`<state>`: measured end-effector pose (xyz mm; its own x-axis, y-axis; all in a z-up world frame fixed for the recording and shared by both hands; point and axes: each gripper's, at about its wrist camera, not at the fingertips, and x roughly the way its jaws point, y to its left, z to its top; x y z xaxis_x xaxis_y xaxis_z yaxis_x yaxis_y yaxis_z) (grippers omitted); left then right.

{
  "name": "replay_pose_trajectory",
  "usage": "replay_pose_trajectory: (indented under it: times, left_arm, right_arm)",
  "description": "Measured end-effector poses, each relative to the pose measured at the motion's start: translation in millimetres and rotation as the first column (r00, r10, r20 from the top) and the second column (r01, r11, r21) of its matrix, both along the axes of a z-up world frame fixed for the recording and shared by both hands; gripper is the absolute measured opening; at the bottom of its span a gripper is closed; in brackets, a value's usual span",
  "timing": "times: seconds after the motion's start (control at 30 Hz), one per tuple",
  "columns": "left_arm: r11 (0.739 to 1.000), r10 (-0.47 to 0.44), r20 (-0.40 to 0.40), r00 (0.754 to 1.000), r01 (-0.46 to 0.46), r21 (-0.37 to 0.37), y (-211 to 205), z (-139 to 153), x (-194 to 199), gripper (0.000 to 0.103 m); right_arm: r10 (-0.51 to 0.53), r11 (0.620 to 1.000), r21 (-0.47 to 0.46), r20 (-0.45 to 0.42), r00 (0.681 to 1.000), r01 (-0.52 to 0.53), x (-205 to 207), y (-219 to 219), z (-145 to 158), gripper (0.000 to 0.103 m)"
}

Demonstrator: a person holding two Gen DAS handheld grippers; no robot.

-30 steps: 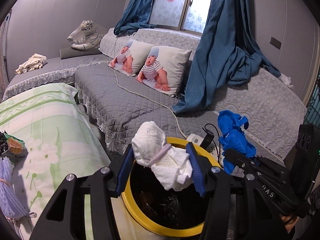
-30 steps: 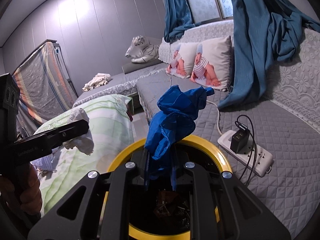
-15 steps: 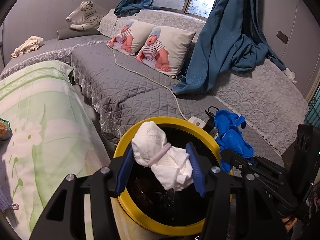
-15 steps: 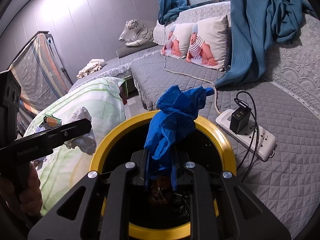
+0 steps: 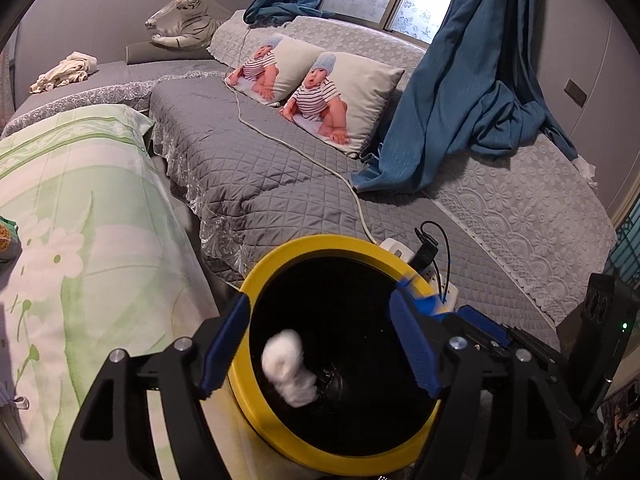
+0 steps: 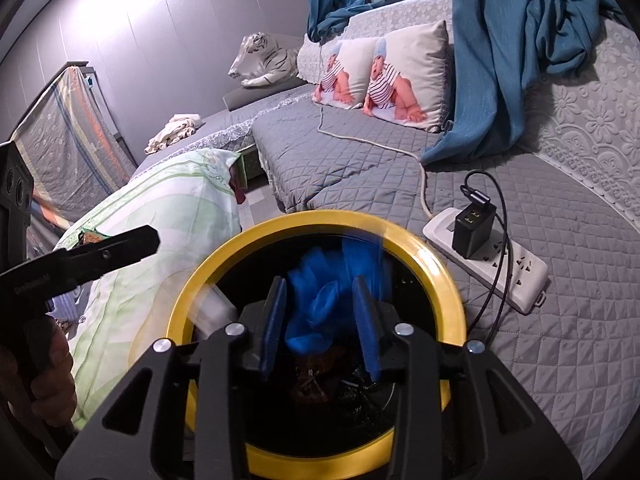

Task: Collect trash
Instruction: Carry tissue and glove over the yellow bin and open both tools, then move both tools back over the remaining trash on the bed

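Left tongs [image 5: 320, 344] just spread, white wad [image 5: 290, 368] (blurred) free, right tongs [image 6: 320, 326] just parted, blue glove [image 6: 320, 304] loose

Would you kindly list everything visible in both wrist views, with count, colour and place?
Trash bin: one, yellow rim, below both grippers.
Tissue wad: one, white, falling into bin.
Glove: one, blue, blurred, dropping between right jaws.
Baby-print pillows: two, on grey sofa.
Curtains: blue, draped on sofa.
Plush tiger: one, white, far corner.
Power strip: one, white, black charger plugged in.
Green floral cover: one, left.
Left gripper: jaws just opened.
Right gripper: jaws just opened.
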<state>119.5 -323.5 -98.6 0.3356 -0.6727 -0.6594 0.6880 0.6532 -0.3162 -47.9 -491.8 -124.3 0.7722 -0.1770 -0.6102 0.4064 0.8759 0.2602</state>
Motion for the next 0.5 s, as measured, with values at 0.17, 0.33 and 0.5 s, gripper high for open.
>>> replay_pose_trajectory:
  times: [0.17,0.33,0.5]
  left_arm:
    - [0.999,0.033,0.022,0.999,-0.033,-0.024,8.8,8.1,1.5,0.085]
    - [0.994,0.093,0.076,0.993,-0.088,-0.060,26.1,22.3,0.7,0.094]
    - [0.990,0.135,0.136,0.982,-0.127,-0.069,49.3,37.3,3.6,0.095]
  right_arm:
    - [-0.021,1.000,-0.005,0.009,1.000,0.021,-4.0,-3.7,2.7,0.039]
    - [-0.034,0.999,-0.011,0.044,0.998,0.034,-9.9,-3.5,9.3,0.048]
    - [-0.037,0.999,-0.022,0.094,0.995,0.039,-13.7,0.3,21.0,0.059]
